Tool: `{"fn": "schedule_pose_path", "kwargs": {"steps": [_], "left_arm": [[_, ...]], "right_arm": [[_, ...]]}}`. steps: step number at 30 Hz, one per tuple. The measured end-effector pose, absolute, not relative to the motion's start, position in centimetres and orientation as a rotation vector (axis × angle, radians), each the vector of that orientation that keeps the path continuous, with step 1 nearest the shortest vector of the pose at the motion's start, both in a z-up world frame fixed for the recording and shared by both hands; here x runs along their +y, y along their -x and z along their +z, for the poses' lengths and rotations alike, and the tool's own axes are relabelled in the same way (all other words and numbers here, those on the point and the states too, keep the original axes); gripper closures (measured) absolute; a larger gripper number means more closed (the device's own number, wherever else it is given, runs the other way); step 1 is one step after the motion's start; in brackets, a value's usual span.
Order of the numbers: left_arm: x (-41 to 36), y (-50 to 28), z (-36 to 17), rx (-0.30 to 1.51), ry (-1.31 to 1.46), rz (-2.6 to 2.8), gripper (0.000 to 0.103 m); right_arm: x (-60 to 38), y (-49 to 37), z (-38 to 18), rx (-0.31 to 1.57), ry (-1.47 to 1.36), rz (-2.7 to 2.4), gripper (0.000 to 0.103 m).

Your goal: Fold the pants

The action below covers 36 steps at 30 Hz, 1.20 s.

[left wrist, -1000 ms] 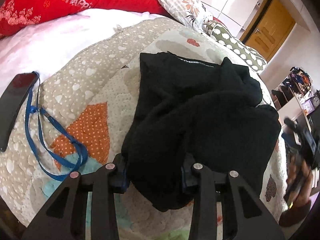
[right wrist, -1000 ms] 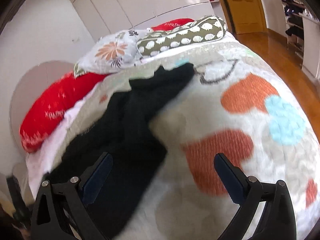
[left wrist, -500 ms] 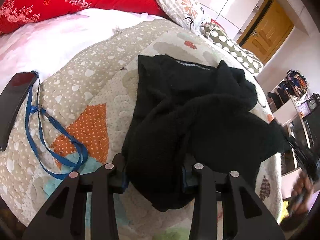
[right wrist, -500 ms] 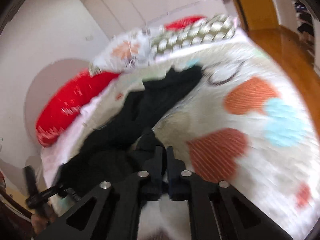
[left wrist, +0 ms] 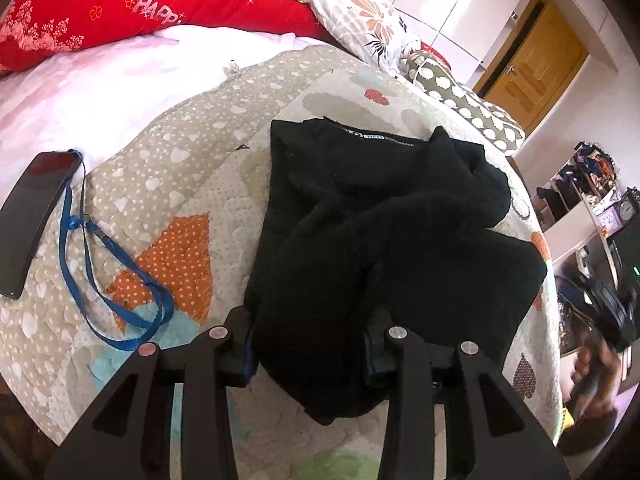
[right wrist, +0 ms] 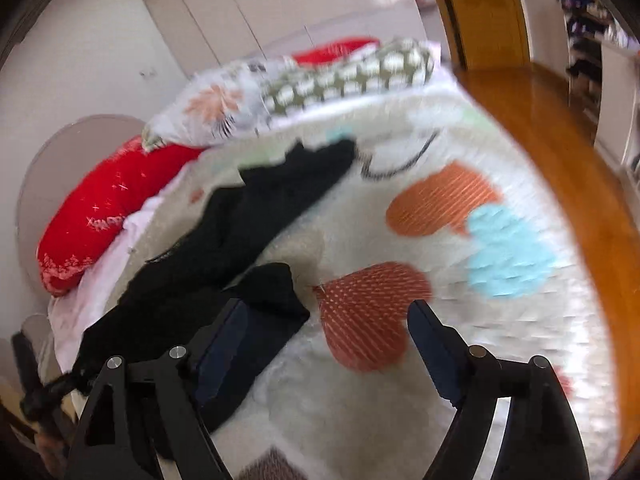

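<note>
Both grippers are showing the same build. The left gripper (left wrist: 308,354) is presenting two black angular arms with triangular cut-outs, round silver screw heads sitting along each arm, and dark blue pads (left wrist: 370,354) lining its fingers. The right gripper (right wrist: 324,346) is showing identical black arms, silver screws and blue pads (right wrist: 430,354).

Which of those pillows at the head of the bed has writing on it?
The long red pillow: white lettering and sparkles show on it. The white floral pillow and the olive pillow with white blobs carry only patterns.
</note>
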State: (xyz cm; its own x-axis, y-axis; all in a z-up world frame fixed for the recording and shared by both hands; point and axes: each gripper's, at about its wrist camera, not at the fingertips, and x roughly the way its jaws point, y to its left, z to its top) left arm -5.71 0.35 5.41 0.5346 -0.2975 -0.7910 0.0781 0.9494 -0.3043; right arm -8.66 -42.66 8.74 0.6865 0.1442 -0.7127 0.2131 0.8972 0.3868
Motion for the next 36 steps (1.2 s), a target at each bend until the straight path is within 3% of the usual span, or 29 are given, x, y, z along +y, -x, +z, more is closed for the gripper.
{"fn": "schedule_pose_path", "kwargs": {"steps": [4, 5, 6, 7, 11, 16, 20, 23, 24, 25, 28, 30, 31, 36], "left_arm": [[0.1, 5.8, 5.5, 0.979, 0.228, -0.218, 0.067], [0.1, 5.9, 5.5, 0.979, 0.230, -0.217, 0.067], [0.1, 5.9, 5.5, 0.979, 0.232, -0.217, 0.067], [0.1, 5.9, 5.5, 0.979, 0.234, -0.217, 0.067], [0.3, 6.3, 6.1, 0.979, 0.250, -0.244, 0.067], [-0.3, 8.0, 8.9, 0.922, 0.240, -0.319, 0.067], [-0.4, 7.7, 9.6, 0.899, 0.246, -0.314, 0.067], [-0.4, 6.9, 8.1, 0.935, 0.275, -0.275, 0.067], [-0.5, 7.0, 7.8, 0.941, 0.276, -0.267, 0.067], [-0.6, 7.1, 7.4, 0.945, 0.269, -0.258, 0.067], [-0.7, 7.7, 6.6, 0.939, 0.236, -0.235, 0.065], [-0.3, 7.6, 6.0, 0.952, 0.238, -0.232, 0.064], [-0.1, 7.4, 5.7, 0.960, 0.246, -0.230, 0.063], [-0.2, 7.3, 5.4, 0.961, 0.236, -0.220, 0.061]], "right_arm": [[-42.7, 5.2, 5.8, 0.864, -0.572, 0.030, 0.023], [-42.4, 4.5, 5.3, 0.868, -0.589, 0.059, 0.040], [-42.2, 3.9, 4.9, 0.883, -0.604, 0.093, 0.084], [-41.8, 3.7, 4.4, 0.911, -0.616, 0.138, 0.100], [-41.6, 7.4, 5.9, 0.857, -0.576, 0.161, 0.099], [-43.8, 18.1, 13.4, 0.650, -0.590, 0.132, 0.100], [-44.8, 20.5, 19.2, 0.515, -0.558, 0.058, 0.102], [-43.8, 17.6, 19.9, 0.517, -0.485, 0.047, 0.093], [-43.6, 15.5, 18.7, 0.576, -0.486, 0.018, 0.079], [-43.7, 14.5, 17.7, 0.634, -0.496, -0.010, 0.074], [-44.2, 15.5, 15.8, 0.668, -0.503, -0.030, 0.071], [-44.8, 17.7, 14.3, 0.673, -0.485, -0.091, 0.037], [-45.6, 19.1, 13.0, 0.705, -0.479, -0.144, 0.032], [-49.1, 23.1, 7.9, 0.836, -0.519, -0.274, 0.032]]}}
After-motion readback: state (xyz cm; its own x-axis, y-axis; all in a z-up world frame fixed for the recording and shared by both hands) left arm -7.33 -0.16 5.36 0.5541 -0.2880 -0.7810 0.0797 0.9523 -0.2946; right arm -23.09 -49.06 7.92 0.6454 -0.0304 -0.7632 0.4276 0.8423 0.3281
